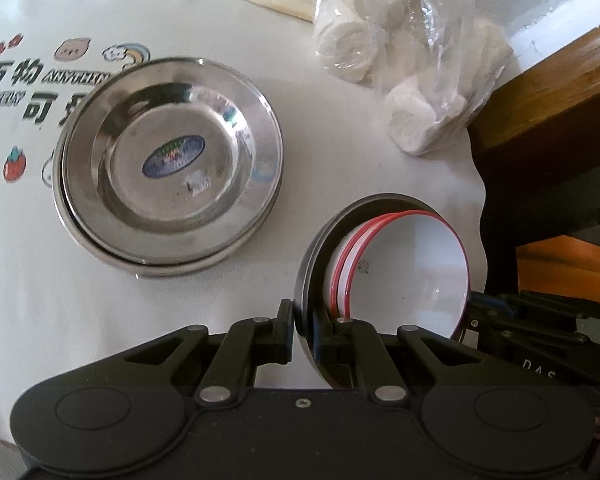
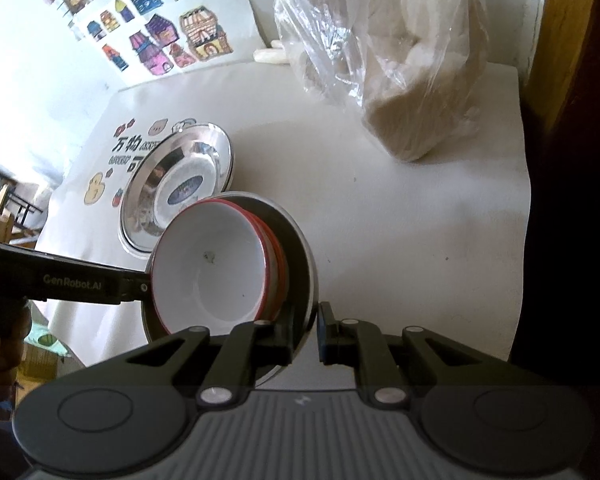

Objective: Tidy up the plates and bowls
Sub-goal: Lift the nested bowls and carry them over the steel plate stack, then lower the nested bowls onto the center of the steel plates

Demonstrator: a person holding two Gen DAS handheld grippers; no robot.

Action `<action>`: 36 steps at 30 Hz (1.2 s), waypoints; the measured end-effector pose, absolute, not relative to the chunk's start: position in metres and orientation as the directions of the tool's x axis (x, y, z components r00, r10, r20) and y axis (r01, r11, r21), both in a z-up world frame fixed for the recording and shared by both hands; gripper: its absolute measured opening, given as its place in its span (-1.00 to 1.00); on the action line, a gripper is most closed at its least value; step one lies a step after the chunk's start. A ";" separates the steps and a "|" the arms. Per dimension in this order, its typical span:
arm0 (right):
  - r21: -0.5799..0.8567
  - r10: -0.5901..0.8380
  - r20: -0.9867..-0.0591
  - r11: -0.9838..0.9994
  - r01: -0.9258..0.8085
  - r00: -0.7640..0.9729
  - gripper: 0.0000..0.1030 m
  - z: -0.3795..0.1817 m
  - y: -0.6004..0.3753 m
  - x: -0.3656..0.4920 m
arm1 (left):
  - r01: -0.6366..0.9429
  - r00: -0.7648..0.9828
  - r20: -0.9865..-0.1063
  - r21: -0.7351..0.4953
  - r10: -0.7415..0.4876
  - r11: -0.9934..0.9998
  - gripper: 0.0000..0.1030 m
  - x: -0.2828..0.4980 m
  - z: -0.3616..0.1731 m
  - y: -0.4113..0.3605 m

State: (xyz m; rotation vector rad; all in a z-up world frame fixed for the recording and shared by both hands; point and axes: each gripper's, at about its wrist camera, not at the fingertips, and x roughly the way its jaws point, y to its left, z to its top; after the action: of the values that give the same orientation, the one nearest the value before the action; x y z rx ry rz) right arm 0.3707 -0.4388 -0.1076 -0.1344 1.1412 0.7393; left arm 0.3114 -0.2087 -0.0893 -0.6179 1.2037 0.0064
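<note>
Stacked steel plates point(image 1: 168, 168) lie nested on the white tablecloth point(image 1: 340, 168), left of the bowl stack; this part of the sorting appears finished. The dark outer bowl point(image 1: 312, 264), holding red-rimmed white bowls point(image 1: 404, 276), is pinched at opposite rims by the left gripper point(image 1: 302, 332) and right gripper point(image 2: 312, 334), and appears lifted and tilted; setting it down remains. The left wrist view alone shows the wooden furniture point(image 1: 548, 96) right of the bowls; the right wrist view alone shows the house drawings point(image 2: 160, 28) beyond the plates.
</note>
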 end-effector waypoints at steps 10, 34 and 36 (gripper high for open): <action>0.255 0.442 -0.861 0.805 -0.536 0.254 -0.75 -0.098 -0.417 0.361 | -0.243 0.374 -0.858 -0.456 -0.351 0.856 -0.83 0.325 -0.080 -0.178; 0.278 0.466 -0.844 0.804 -0.525 0.267 -0.75 -0.093 -0.310 0.375 | -0.273 0.395 -0.856 -0.456 -0.334 0.847 -0.85 0.334 -0.081 -0.073; 0.279 0.465 -0.843 0.807 -0.521 0.269 -0.75 -0.094 -0.303 0.376 | -0.269 0.394 -0.857 -0.455 -0.334 0.849 -0.85 0.337 -0.082 -0.065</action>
State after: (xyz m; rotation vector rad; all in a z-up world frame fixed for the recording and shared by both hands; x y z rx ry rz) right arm 0.3765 -0.3034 -0.0938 -0.0574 1.1158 0.6651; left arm 0.3373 -0.0653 -0.0825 -0.5900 1.1853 -0.0442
